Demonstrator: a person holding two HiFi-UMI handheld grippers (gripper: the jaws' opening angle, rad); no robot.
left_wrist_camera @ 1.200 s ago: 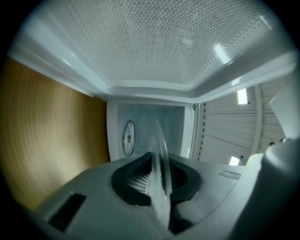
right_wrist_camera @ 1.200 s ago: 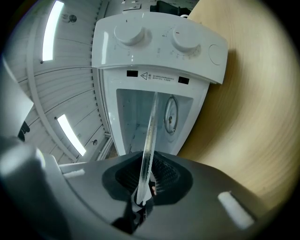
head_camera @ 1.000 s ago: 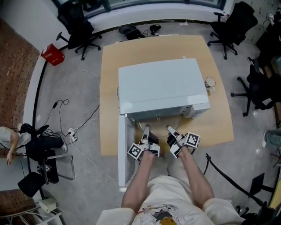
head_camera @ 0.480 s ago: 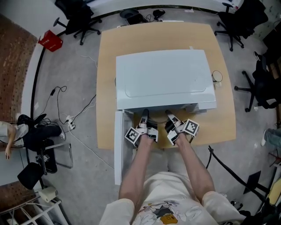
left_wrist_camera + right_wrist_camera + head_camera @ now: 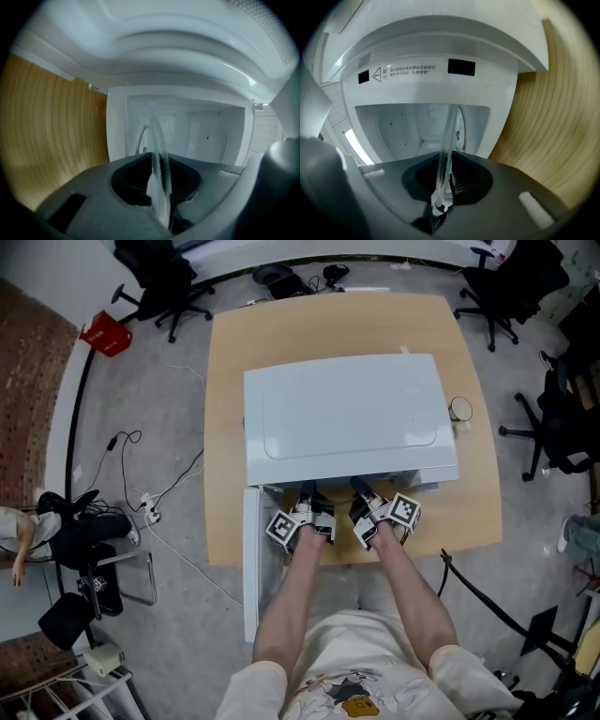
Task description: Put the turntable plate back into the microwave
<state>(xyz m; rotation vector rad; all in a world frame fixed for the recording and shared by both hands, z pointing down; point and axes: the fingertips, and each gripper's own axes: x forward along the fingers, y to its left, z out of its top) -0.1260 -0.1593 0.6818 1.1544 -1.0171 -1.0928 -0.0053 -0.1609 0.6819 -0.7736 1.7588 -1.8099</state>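
Note:
The white microwave (image 5: 347,418) stands on the wooden table (image 5: 225,381), its door (image 5: 251,559) swung open to the left. Both grippers reach into its front opening. My left gripper (image 5: 307,493) is shut on the left rim of the clear glass turntable plate (image 5: 157,140). My right gripper (image 5: 360,487) is shut on the plate's right rim (image 5: 447,136). Each gripper view shows the plate edge-on between the jaws, reaching into the white cavity (image 5: 206,131). In the head view the microwave's top hides the plate.
A mug (image 5: 459,410) sits on the table right of the microwave. Office chairs (image 5: 164,287) stand round the table's far and right sides. A red basket (image 5: 98,334) and cables (image 5: 141,502) lie on the floor at the left.
Both grippers have moved forward toward the microwave's opening with the plate. Its rim showed in front of the microwave a second ago and is now hidden under the top.

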